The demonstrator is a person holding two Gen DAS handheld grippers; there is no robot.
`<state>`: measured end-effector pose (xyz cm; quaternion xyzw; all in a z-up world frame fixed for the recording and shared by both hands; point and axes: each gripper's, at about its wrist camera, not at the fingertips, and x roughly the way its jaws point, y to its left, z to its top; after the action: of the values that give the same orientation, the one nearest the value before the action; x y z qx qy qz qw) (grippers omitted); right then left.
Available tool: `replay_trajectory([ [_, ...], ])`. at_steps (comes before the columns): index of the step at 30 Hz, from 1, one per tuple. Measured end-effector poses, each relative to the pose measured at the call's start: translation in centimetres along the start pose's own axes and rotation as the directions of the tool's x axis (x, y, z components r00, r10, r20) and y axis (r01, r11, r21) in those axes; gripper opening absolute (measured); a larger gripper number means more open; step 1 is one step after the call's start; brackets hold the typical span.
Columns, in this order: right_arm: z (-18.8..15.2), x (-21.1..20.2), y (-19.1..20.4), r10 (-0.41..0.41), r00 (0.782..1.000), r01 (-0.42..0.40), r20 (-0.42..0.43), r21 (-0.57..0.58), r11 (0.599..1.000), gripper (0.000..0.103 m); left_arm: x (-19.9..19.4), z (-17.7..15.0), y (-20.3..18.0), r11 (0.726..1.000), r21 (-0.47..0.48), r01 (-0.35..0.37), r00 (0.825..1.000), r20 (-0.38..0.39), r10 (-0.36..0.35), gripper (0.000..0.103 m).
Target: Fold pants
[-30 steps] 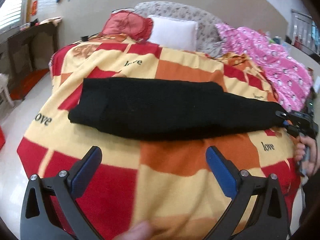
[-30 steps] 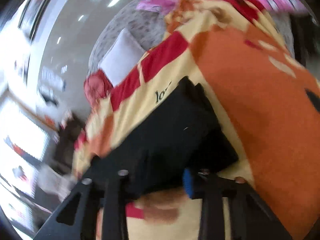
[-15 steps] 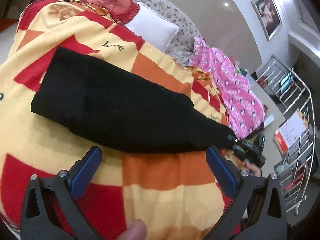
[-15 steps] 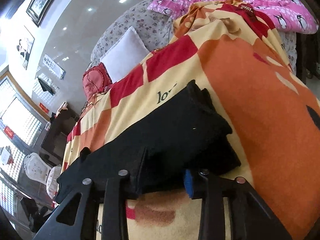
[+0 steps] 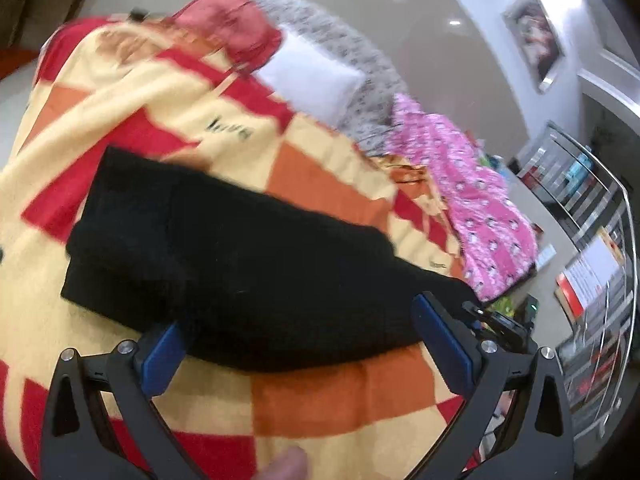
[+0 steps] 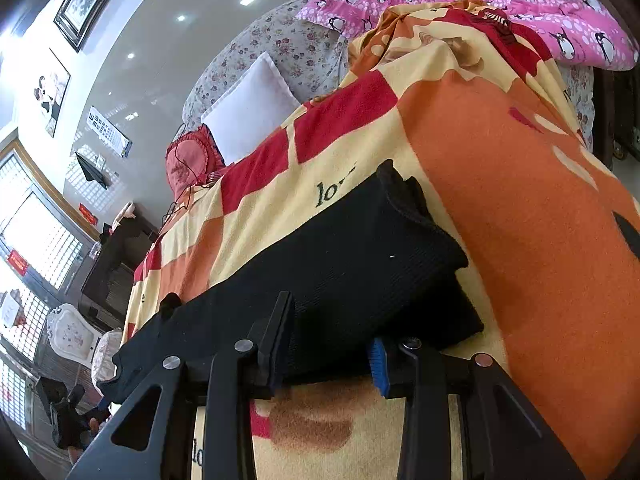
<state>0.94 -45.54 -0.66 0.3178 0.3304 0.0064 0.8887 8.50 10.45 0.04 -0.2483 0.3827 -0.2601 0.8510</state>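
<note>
The black pants [image 5: 248, 264] lie folded lengthwise across the red, orange and yellow checked blanket [image 5: 328, 404] on the bed. My left gripper [image 5: 304, 344] is open, its blue pads at the near edge of the pants' middle. My right gripper [image 6: 328, 356] is shut on the near hem at the leg end of the pants [image 6: 352, 260], holding the cloth between its pads. The right gripper also shows in the left wrist view [image 5: 496, 326] at the leg end of the pants.
A white pillow [image 5: 312, 76], a red cushion [image 5: 236, 28] and a floral headboard cushion [image 6: 280, 52] sit at the bed's head. A pink penguin quilt [image 5: 480, 208] lies along the far right side. A metal rack [image 5: 592, 240] stands right of the bed.
My left gripper has moved forward to the near edge of the pants. My right gripper stays shut on the leg end.
</note>
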Motion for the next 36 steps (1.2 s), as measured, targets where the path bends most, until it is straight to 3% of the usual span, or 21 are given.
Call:
replay_trajectory([
  [2,0.0,0.0,0.1,0.005,1.000,-0.005,0.000,-0.001,1.000,0.038,0.7,-0.1,1.1,0.998,-0.065,-0.011,0.999,-0.040,0.009,0.102],
  [8,0.0,0.2,1.0,0.004,1.000,-0.004,-0.008,-0.038,0.999,0.051,0.5,0.2,1.7,0.983,-0.183,-0.010,0.999,-0.041,0.002,0.103],
  [13,0.2,0.2,1.1,-0.008,1.000,0.007,-0.023,-0.038,0.999,0.051,0.4,0.0,1.2,0.979,-0.193,-0.061,0.997,-0.048,0.053,0.099],
  [14,0.3,0.2,1.0,-0.028,0.999,0.027,-0.031,-0.030,0.999,0.042,0.2,0.1,1.1,0.974,-0.200,-0.110,0.994,-0.049,0.103,0.078],
  [15,0.7,0.2,0.9,-0.063,0.997,0.062,-0.044,-0.024,0.998,0.023,0.1,0.1,1.2,0.967,-0.199,-0.158,0.987,-0.053,0.151,0.034],
  [16,1.0,0.1,0.7,-0.075,0.996,0.075,-0.058,-0.008,0.997,0.015,0.2,0.3,1.2,0.967,-0.187,-0.172,0.985,-0.062,0.163,0.011],
  [17,1.3,-0.2,0.5,-0.056,0.997,0.056,-0.059,0.012,0.998,0.010,0.2,0.5,1.1,0.971,-0.170,-0.166,0.985,-0.072,0.156,0.003],
  [23,5.1,-2.6,3.1,0.038,0.999,-0.038,-0.006,0.002,0.999,0.004,-1.1,4.4,-1.7,0.990,-0.050,-0.133,0.990,0.048,0.135,0.003],
  [27,8.8,-1.0,4.3,0.055,0.998,-0.055,0.024,0.019,0.998,0.004,1.1,10.7,-1.2,0.992,-0.056,-0.117,0.987,0.102,0.123,0.005],
  [29,10.5,0.3,4.3,0.103,0.991,-0.107,0.080,0.044,0.993,0.004,4.2,15.0,0.3,0.992,-0.066,-0.111,0.986,0.114,0.118,0.017],
  [30,11.4,0.9,4.4,0.131,0.981,-0.136,0.142,0.030,0.990,0.009,5.4,16.1,1.1,0.987,-0.067,-0.149,0.985,0.080,0.154,0.032],
  [31,11.8,1.5,4.7,0.107,0.981,-0.112,0.160,0.023,0.993,0.016,6.3,16.5,1.9,0.975,-0.070,-0.211,0.976,0.049,0.214,0.037],
  [32,11.9,2.2,4.8,0.067,0.988,-0.074,0.142,0.044,0.996,0.042,6.2,16.3,2.6,0.965,-0.094,-0.244,0.968,0.039,0.248,0.037],
  [33,11.8,2.5,5.0,0.056,0.991,-0.063,0.122,0.053,0.997,0.052,5.8,15.9,3.0,0.965,-0.109,-0.240,0.969,0.039,0.245,0.039],
  [34,11.5,2.5,5.4,0.065,0.993,-0.068,0.103,0.034,0.997,0.052,4.9,15.3,3.4,0.969,-0.117,-0.219,0.973,0.043,0.225,0.043],
  [36,9.8,1.2,6.5,0.044,0.994,-0.036,0.099,-0.082,0.996,0.052,2.4,13.7,3.7,0.973,-0.114,-0.202,0.976,0.062,0.209,0.060],
])
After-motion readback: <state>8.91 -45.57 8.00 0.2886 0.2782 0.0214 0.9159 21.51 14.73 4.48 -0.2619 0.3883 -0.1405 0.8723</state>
